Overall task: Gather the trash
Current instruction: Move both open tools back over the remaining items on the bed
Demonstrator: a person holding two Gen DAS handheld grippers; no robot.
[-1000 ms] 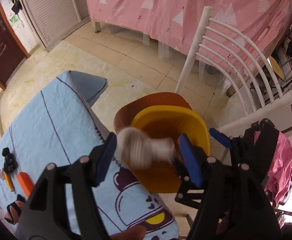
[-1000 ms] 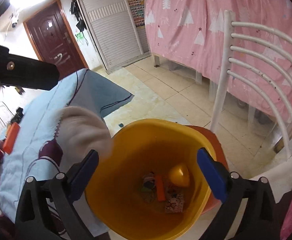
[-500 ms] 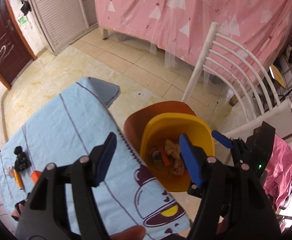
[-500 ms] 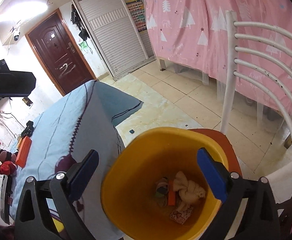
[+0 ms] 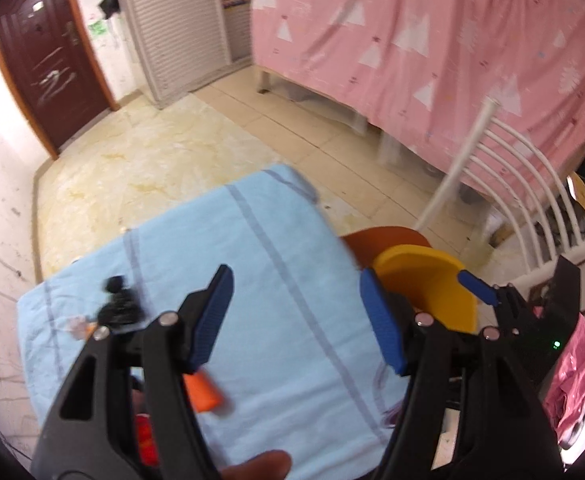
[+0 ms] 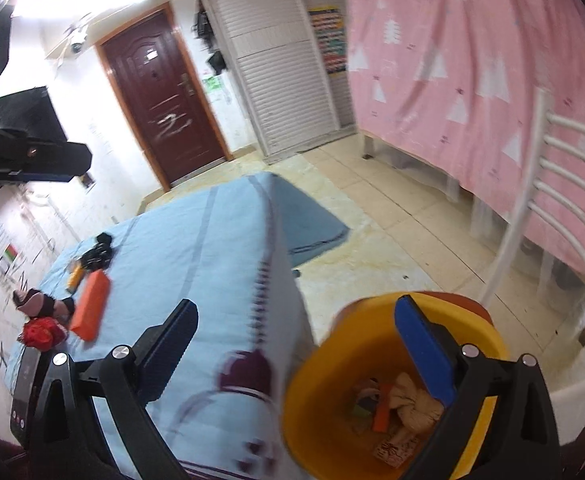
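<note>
The left hand-held gripper [image 5: 298, 316] is held released above the tabletop [image 5: 276, 264]; the right hand-held gripper [image 6: 296, 360], also released, is angled over the yellow bin [image 6: 312, 380].

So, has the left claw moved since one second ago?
Yes. The left claw was over the yellow bin before; now it has swung back over the blue-covered table, with the bin at its right.

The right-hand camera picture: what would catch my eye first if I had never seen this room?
Probably the yellow bucket at the bottom, on a reddish chair seat, with a wad of beige cloth and scraps inside. Beside it, to the left, is a table under a light blue cloth, with an orange block near its far edge. The right gripper frames it all, its fingers spread wide and holding nothing.
</note>
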